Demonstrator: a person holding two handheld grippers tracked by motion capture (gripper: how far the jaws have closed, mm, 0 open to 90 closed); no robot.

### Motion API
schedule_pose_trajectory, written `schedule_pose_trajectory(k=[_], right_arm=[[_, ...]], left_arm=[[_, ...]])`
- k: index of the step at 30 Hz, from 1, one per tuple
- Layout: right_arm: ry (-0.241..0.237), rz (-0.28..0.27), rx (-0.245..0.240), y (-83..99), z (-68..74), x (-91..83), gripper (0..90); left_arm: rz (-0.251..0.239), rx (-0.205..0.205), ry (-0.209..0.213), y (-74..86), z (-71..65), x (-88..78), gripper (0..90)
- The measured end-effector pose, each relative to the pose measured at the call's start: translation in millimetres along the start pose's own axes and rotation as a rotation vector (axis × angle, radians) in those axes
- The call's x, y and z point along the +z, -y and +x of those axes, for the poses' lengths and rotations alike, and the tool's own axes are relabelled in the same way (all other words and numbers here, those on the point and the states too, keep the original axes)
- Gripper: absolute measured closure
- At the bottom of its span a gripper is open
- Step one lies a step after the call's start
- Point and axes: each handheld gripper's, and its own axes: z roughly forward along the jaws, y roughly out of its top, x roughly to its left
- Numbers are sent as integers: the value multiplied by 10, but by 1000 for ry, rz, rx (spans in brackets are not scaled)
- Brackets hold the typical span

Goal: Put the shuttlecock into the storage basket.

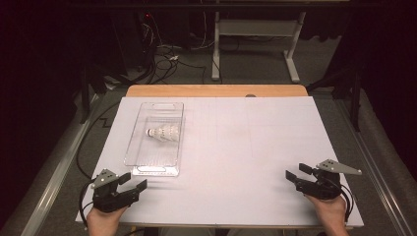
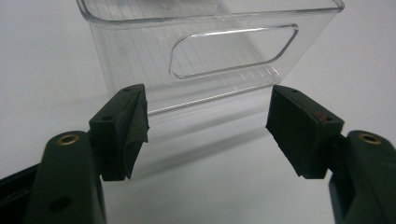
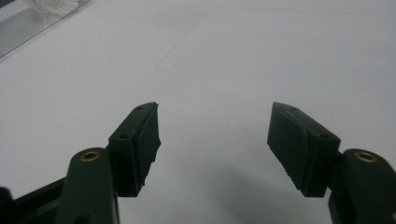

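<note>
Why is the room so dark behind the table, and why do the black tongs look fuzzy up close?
High view: light falls on the white table, the room behind stays dim. Left gripper view: the clear tray shows bright glints, the near tongs are soft. Right gripper view: tongs blurred, faint shadows below.

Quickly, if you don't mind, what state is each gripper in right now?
Left gripper: jaws open, holding nothing, facing the clear plastic tray.
Right gripper: jaws open, holding nothing.
</note>
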Motion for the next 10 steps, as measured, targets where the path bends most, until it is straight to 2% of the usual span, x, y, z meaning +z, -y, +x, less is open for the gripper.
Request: schedule_pose_trajectory(k=[10], right_arm=[[2, -6, 8, 2, -5, -6, 339]], left_arm=[[-12, -2, -9, 11, -4, -27, 304]])
